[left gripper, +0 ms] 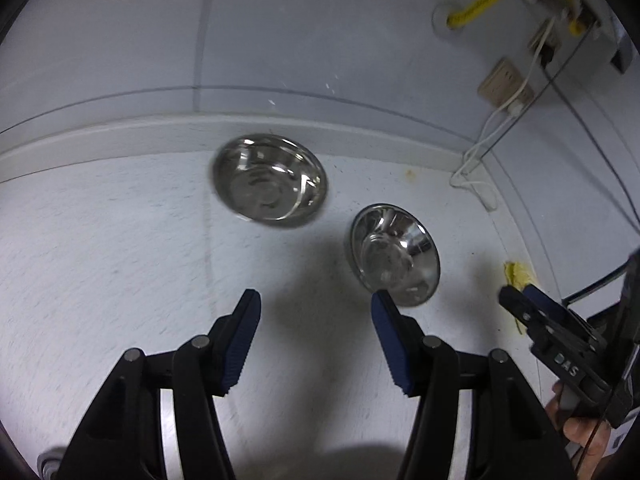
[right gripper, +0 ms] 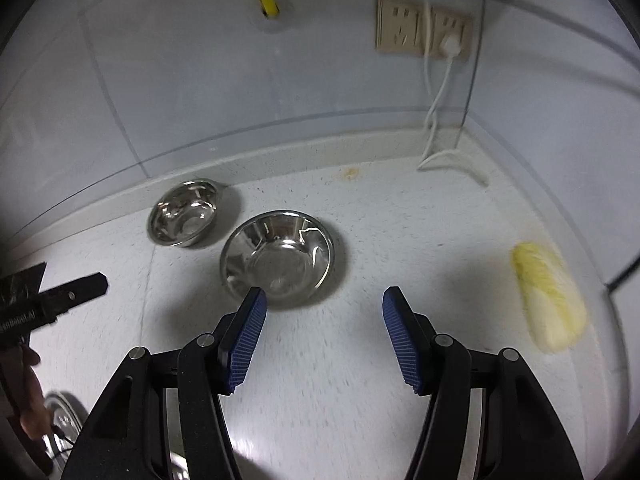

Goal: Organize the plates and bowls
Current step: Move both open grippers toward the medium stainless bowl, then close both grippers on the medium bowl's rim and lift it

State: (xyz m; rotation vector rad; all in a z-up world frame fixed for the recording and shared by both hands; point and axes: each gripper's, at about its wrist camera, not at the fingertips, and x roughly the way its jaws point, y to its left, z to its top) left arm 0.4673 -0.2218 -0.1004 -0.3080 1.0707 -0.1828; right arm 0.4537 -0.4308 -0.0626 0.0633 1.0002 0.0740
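We have both tongs spread and empty: right gripper (right gripper: 324, 300) nearer, bowl (right gripper: 277, 258) just upper-left of it; left gripper (left gripper: 316, 304) farther off.

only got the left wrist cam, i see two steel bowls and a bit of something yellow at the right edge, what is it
observer: The right wrist view shows it whole: a pale yellow leafy vegetable lying on the counter, apart from the nearer bowl and the farther bowl.
operator: right gripper holding anything
observer: No. The right gripper is open with only bare counter between its fingers.
operator: any more dishes
observer: Yes, another steel dish sits at that view's lower left edge, partly hidden.
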